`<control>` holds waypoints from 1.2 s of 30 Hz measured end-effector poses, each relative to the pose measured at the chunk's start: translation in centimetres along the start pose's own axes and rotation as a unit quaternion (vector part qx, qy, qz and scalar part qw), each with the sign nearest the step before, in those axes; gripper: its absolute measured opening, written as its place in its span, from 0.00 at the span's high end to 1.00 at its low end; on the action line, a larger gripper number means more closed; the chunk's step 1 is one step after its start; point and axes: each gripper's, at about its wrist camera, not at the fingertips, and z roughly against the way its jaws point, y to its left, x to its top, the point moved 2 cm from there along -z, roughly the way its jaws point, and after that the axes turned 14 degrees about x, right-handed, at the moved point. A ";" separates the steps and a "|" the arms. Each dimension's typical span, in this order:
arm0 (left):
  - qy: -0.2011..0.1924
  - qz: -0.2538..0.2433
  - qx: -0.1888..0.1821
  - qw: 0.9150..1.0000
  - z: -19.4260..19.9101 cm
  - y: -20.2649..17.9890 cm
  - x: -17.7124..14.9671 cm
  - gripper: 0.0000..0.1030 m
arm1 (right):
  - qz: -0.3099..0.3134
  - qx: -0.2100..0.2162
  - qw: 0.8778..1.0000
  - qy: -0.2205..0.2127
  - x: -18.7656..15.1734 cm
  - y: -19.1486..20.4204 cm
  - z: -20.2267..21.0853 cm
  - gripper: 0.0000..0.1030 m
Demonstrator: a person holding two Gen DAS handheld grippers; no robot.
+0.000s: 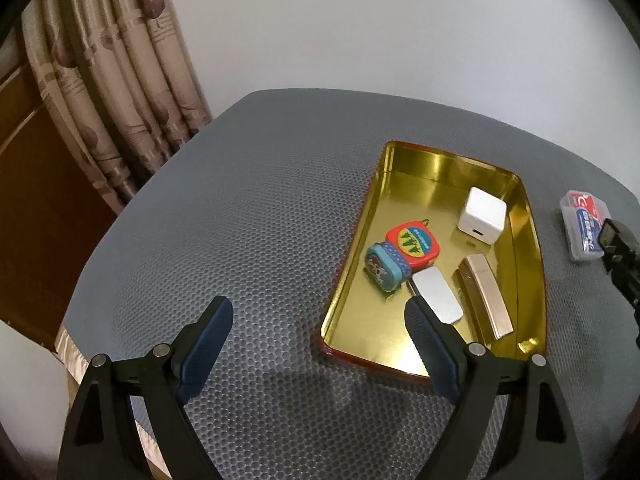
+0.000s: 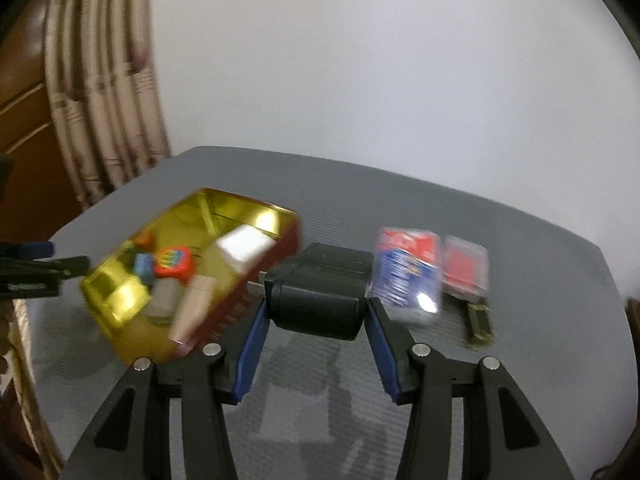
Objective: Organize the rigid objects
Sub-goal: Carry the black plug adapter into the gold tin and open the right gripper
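A gold tin tray lies on the grey mat and holds a white charger cube, a red tin, a small blue tin, a silver case and a gold bar-shaped case. My left gripper is open and empty, just left of the tray's near end. My right gripper is shut on a black plug adapter, held above the mat right of the tray. The right wrist view is blurred.
A clear box with red and blue cards lies right of the tray; it also shows in the right wrist view, beside a second clear red box and a small dark gold item. Curtains hang at left.
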 end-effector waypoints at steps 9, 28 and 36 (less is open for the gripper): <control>0.006 0.023 0.003 1.000 -0.3 1.2 0.3 0.17 | 0.049 0.059 0.997 0.022 2.6 6.9 -3.4 0.52; 0.012 0.048 -0.002 0.999 -0.6 2.2 0.8 0.17 | 0.062 0.068 0.990 0.109 0.8 10.4 -12.1 0.51; 0.021 0.049 -0.008 0.999 -0.9 2.1 0.8 0.17 | 0.049 0.078 0.987 0.129 0.1 10.0 -12.6 0.48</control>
